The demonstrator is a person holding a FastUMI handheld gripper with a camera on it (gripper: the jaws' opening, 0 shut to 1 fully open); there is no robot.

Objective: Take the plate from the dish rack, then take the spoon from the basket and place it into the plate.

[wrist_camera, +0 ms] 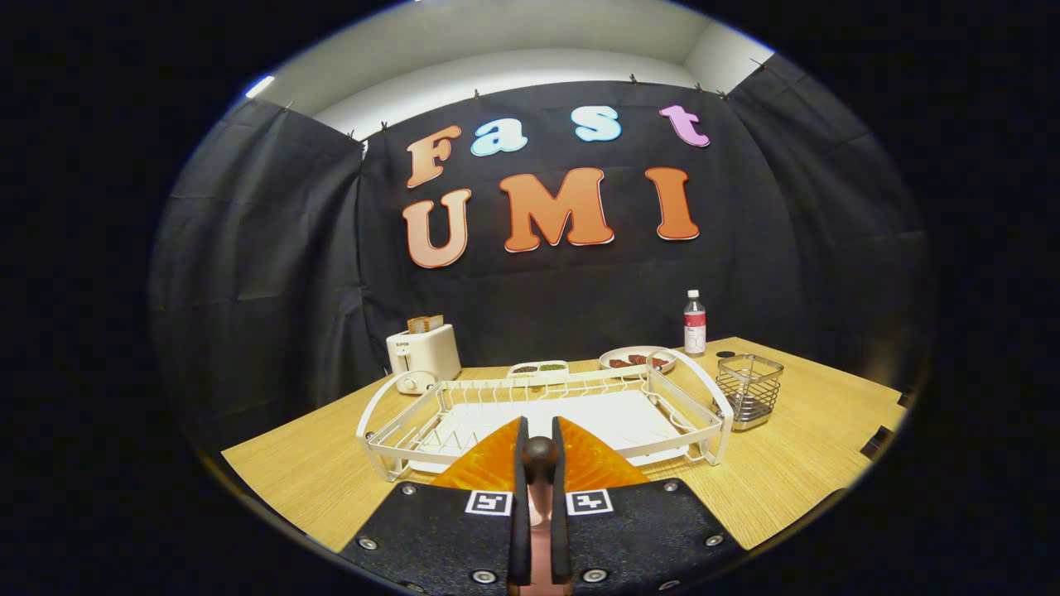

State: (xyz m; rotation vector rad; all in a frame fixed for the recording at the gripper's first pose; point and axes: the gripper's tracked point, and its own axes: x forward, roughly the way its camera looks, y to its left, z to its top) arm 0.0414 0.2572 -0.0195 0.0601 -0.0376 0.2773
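Holding the spoon (539, 463) clamped between your gripper's (539, 476) fingers, you hover over the orange plate (592, 462), which lies on the worktop (795, 463) at its near edge, just in front of the dish rack (546, 414). Going left to right: toaster (422, 356) at the far left corner, rack mid-table, wire basket (749, 389) beside the rack's right end. Plate and spoon are out; only lowering and releasing seems left.

Matt wood-grain table (795, 463) under the white coated-wire dish rack (464, 406); right of the rack, a shiny metal wire basket (749, 389); behind it, a glossy plastic toaster (424, 356)
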